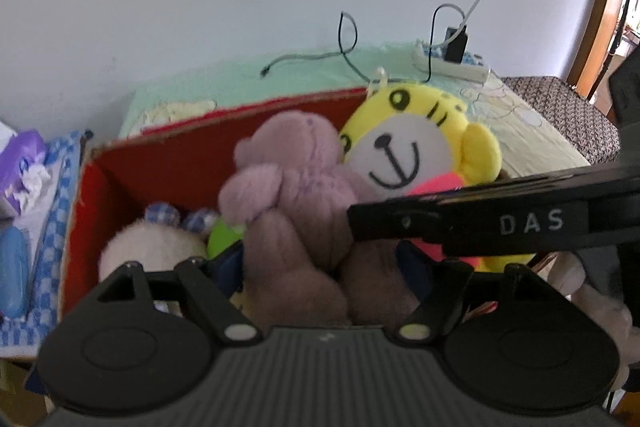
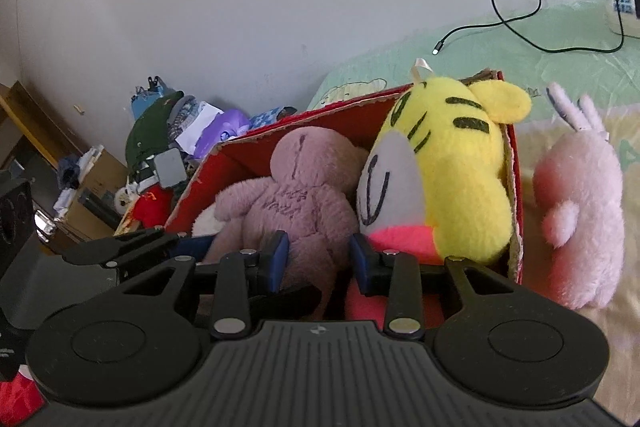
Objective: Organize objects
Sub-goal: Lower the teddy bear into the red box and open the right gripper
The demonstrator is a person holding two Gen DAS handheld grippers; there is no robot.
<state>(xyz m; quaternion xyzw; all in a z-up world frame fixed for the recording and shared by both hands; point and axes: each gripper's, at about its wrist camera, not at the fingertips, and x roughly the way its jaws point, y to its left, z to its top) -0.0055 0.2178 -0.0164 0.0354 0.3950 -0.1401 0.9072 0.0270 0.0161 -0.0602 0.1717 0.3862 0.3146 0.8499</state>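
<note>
The job in hand looked like packing soft toys into the red cardboard box (image 2: 256, 155) on the bed. The mauve teddy bear (image 2: 292, 195) already sat inside it, near the middle, leaning on the yellow tiger toy (image 2: 460, 167) at its 3 o'clock. The right gripper (image 2: 318, 259) had its blue fingers close on each side of one bear leg; I could not tell if they were squeezing it or only standing beside it. The left gripper (image 1: 324, 259) had its fingers wide apart with the bear's legs between them, not pinching. So the bear seemed about settled — the next move would likely be to let go fully, lift both grippers straight out, and go for the pink bunny toy (image 2: 576, 211), which lay outside the box at 3 o'clock, just past its wall. The box looked crowded: a white toy with blue checked ears (image 1: 160, 239) filled the 8 o'clock corner, so the bunny would need a push to fit. The tiger stuck up over the rim and could tip out. A black cable (image 2: 516, 11) and a white power strip (image 1: 452, 65) lay far back at 1 o'clock — out of the way.
</note>
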